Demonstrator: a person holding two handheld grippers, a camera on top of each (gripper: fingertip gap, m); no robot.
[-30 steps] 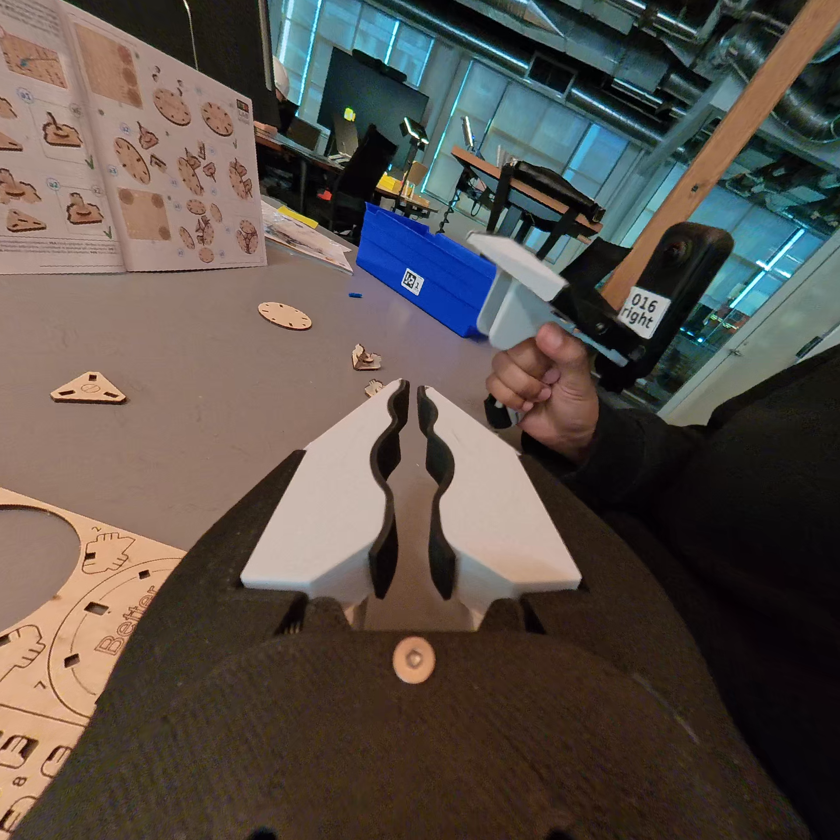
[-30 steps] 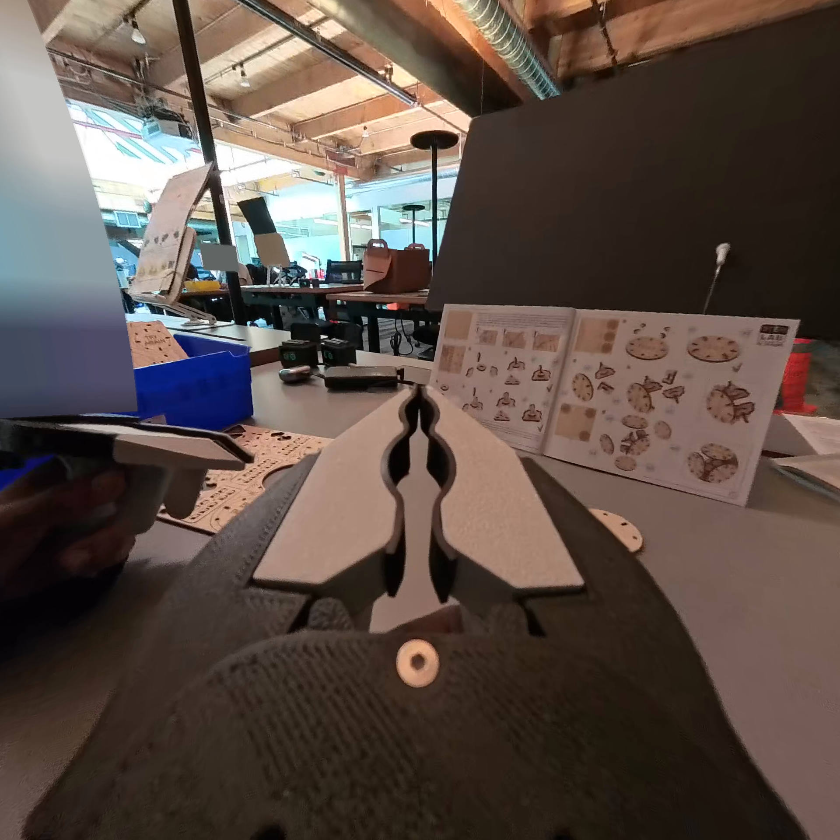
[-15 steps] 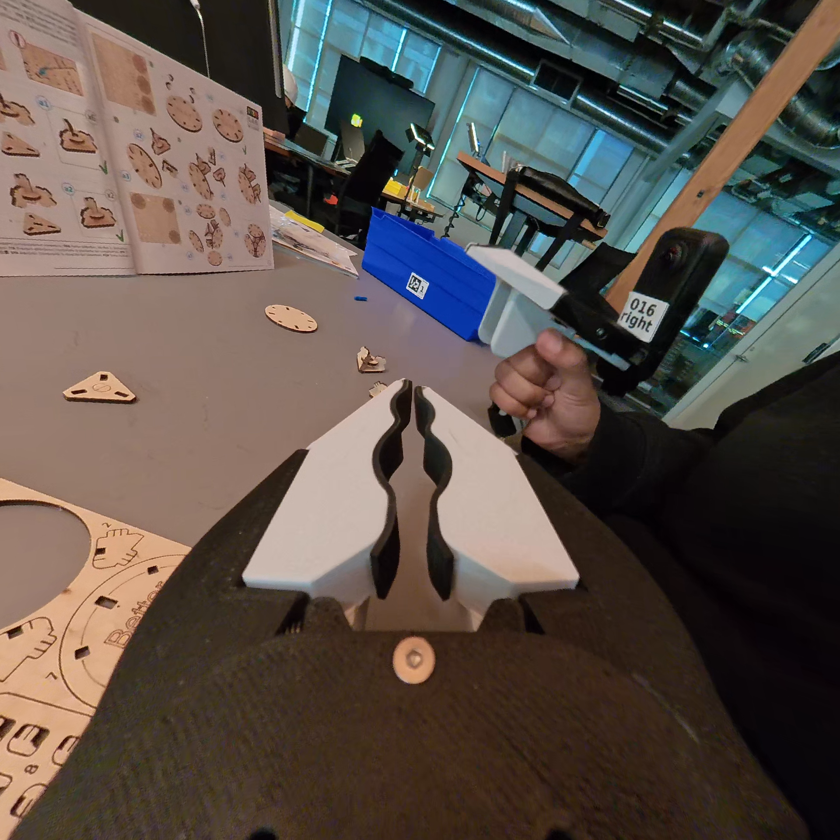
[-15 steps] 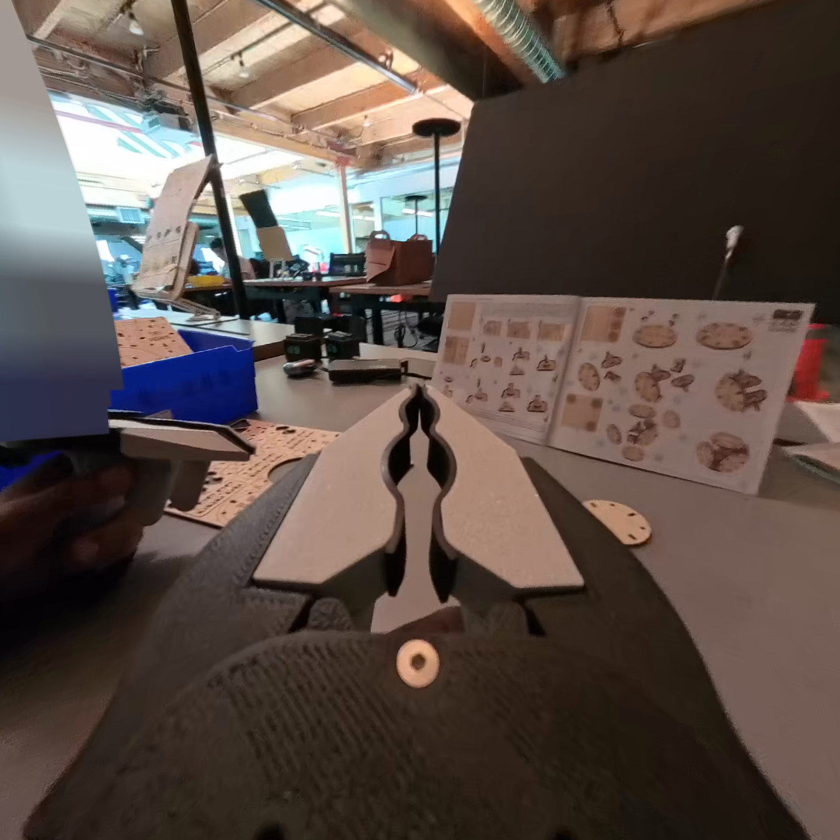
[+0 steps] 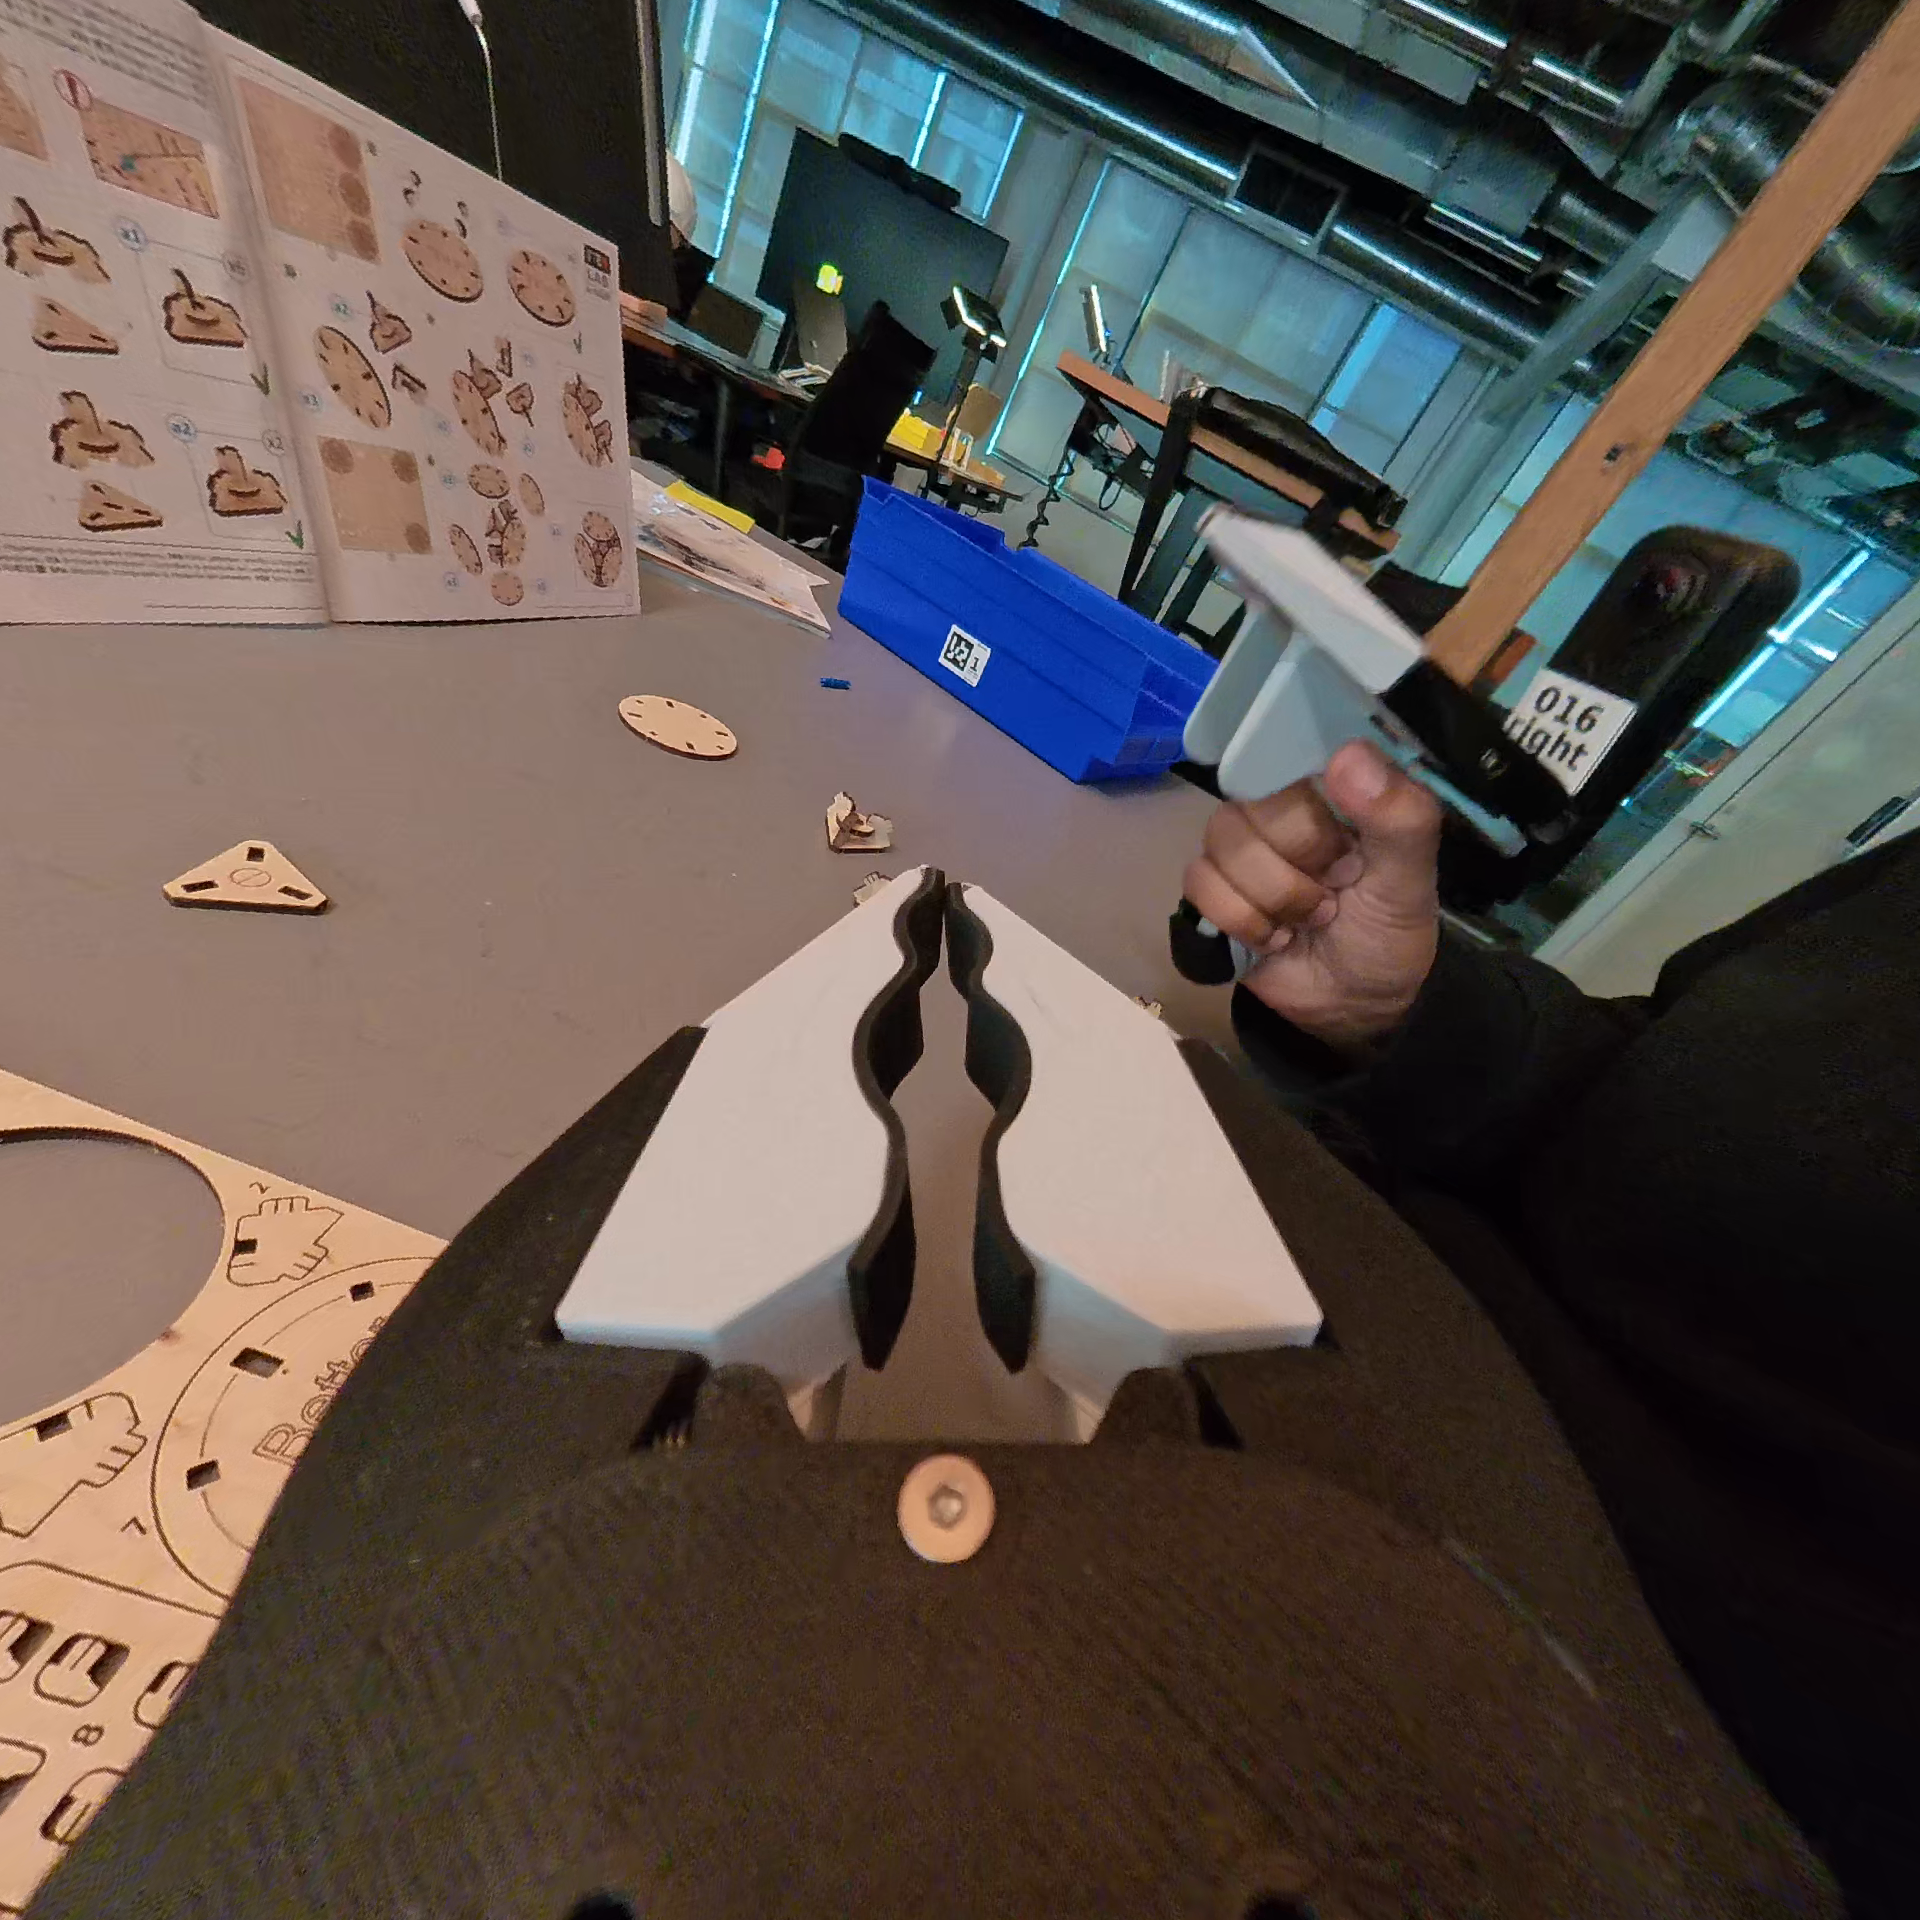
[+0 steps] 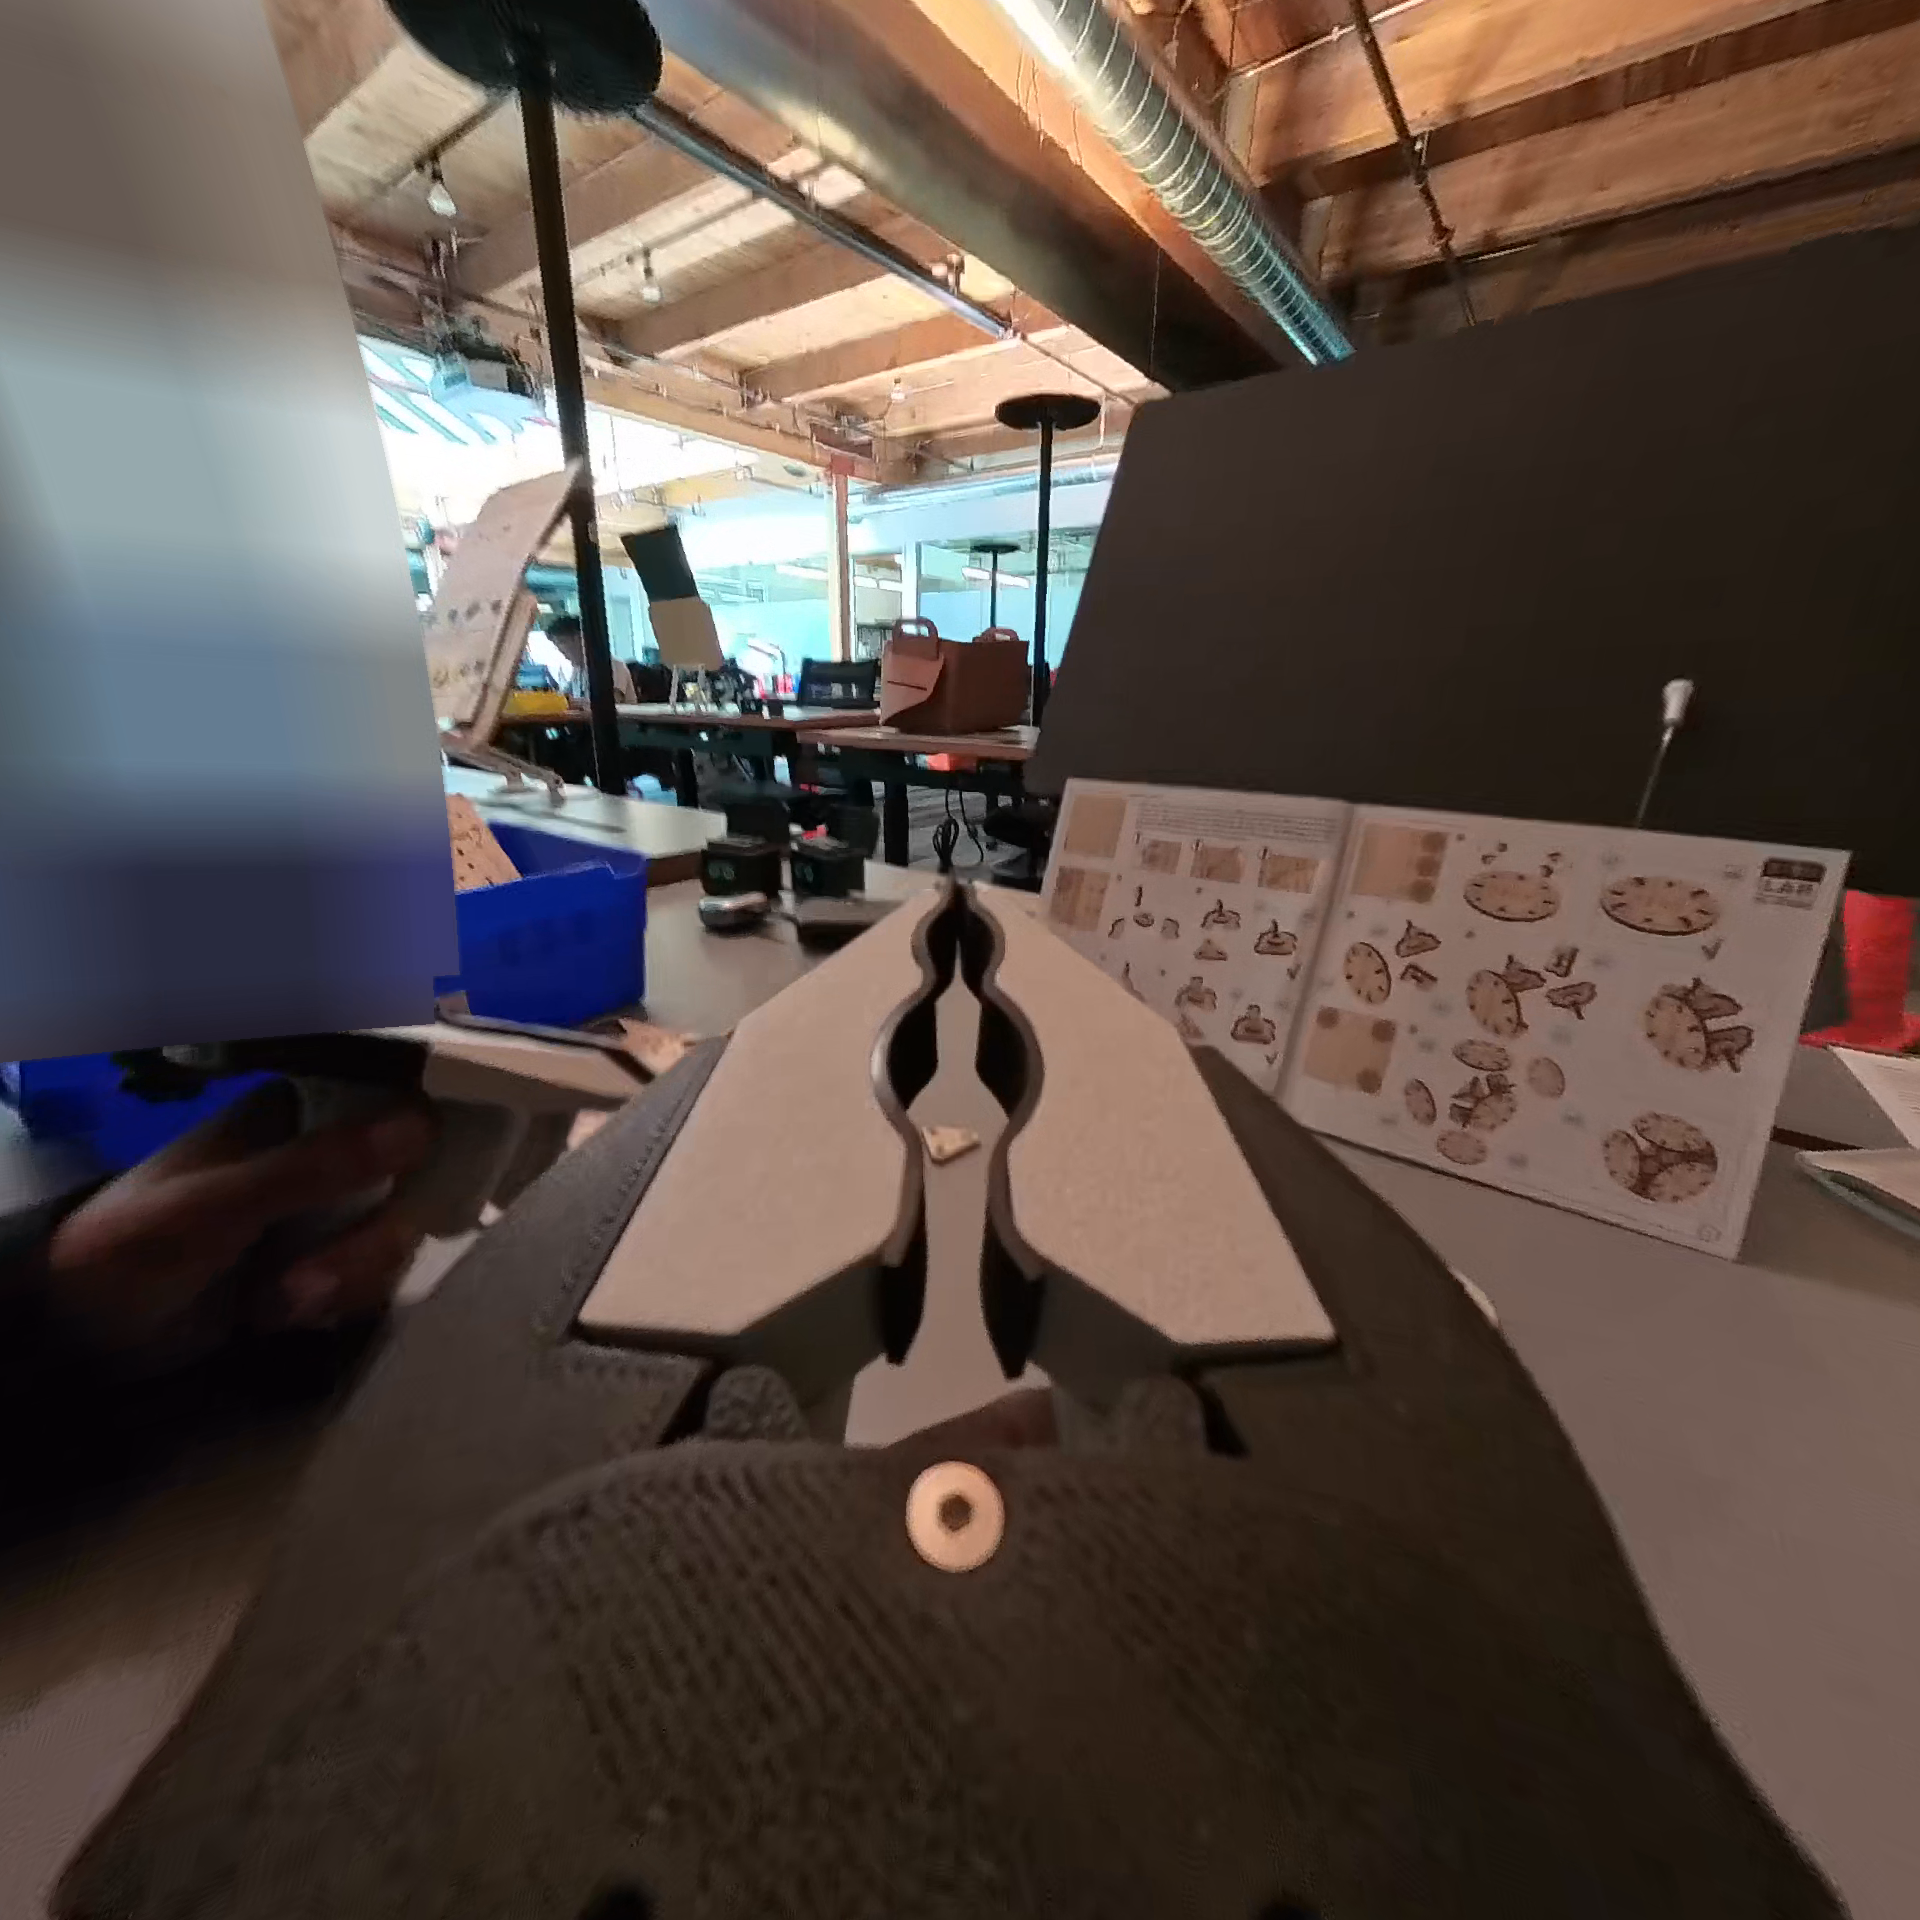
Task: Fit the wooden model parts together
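While both tools, left tool and right tool, stay pinched together on nothing, grey bench carries wooden cutouts under timber ceiling beams.

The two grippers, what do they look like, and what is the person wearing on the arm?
The left gripper has two pale grey wedge fingers lined with wavy black pads, set in a black ribbed body with a silver screw. The right gripper matches. From the left wrist view, it has a grey pistol handle, a black camera and a white sticker. The sleeve is black.
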